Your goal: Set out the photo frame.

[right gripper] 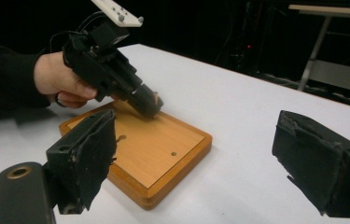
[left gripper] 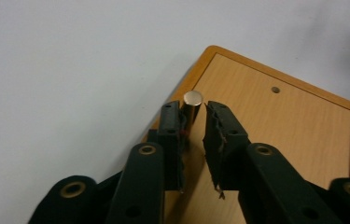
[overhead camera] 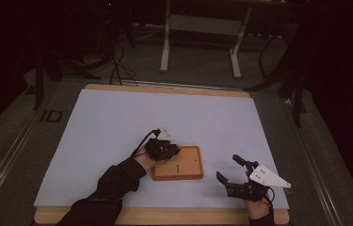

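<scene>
I work in what looks like a dim lab or test room: a white-topped table [overhead camera: 117, 122] with wooden edging, dark curtains around, cables [overhead camera: 117, 61] on the grey floor, a metal-legged bench [overhead camera: 202, 28] beyond.

The wooden board [overhead camera: 178, 164] lies on the table [overhead camera: 117, 122], near its 6 o'clock edge. A metal pin [left gripper: 192, 105] stands upright at the board's 10 o'clock corner, between the left gripper's [overhead camera: 164, 149] jaws. The right gripper [overhead camera: 233, 173] is at the board's 4 o'clock, apart from it.

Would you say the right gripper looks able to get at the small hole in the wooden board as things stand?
Probably yes. The right gripper sits open beside the flat wooden board, and the small round hole lies bare on the near side. The left gripper works the far corner, around a short metal peg.
</scene>
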{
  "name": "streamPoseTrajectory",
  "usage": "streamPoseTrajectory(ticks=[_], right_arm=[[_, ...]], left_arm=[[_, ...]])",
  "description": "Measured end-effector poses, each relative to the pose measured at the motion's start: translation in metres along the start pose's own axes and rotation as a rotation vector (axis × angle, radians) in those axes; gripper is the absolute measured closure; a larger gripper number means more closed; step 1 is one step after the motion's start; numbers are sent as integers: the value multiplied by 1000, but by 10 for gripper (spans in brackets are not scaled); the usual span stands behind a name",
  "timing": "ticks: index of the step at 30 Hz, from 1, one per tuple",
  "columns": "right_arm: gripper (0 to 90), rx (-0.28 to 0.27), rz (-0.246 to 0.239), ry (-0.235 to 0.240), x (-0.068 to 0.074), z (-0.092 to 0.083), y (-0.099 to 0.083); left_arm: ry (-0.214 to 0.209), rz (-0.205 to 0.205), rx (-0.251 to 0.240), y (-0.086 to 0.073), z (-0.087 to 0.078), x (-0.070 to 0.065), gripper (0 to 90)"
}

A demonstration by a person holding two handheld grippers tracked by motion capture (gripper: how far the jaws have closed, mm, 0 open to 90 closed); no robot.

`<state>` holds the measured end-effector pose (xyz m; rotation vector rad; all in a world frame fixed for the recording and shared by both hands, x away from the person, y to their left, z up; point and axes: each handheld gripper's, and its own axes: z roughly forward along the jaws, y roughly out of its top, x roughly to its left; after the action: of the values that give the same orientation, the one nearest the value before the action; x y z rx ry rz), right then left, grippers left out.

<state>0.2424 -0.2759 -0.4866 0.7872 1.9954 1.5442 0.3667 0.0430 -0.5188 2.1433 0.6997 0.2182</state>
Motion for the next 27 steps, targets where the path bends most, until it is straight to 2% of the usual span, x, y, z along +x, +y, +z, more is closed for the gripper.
streamPoseTrajectory(ticks=[6, 9, 15, 18, 21, 24, 27], right_arm=[[131, 35, -27, 41, 5, 6, -1], [132, 40, -31, 43, 6, 7, -1], [132, 64, -34, 55, 6, 9, -2], [131, 68, -74, 74, 7, 10, -1], [132, 115, -103, 108, 12, 16, -2], [132, 144, -88, 146, 13, 21, -2], [125, 133, -96, 139, 14, 22, 0]], left_arm=[[-5, -9, -20, 1, 0, 2, 815], [-8, -7, -18, 1, 0, 4, 833], [-53, -21, -8, 2, 1, 12, 847], [-93, -28, 2, 3, 1, 17, 851], [-123, -19, 2, 4, 2, 21, 851], [-146, -8, 9, 4, 2, 25, 852], [-160, 0, 15, 5, 3, 27, 852]])
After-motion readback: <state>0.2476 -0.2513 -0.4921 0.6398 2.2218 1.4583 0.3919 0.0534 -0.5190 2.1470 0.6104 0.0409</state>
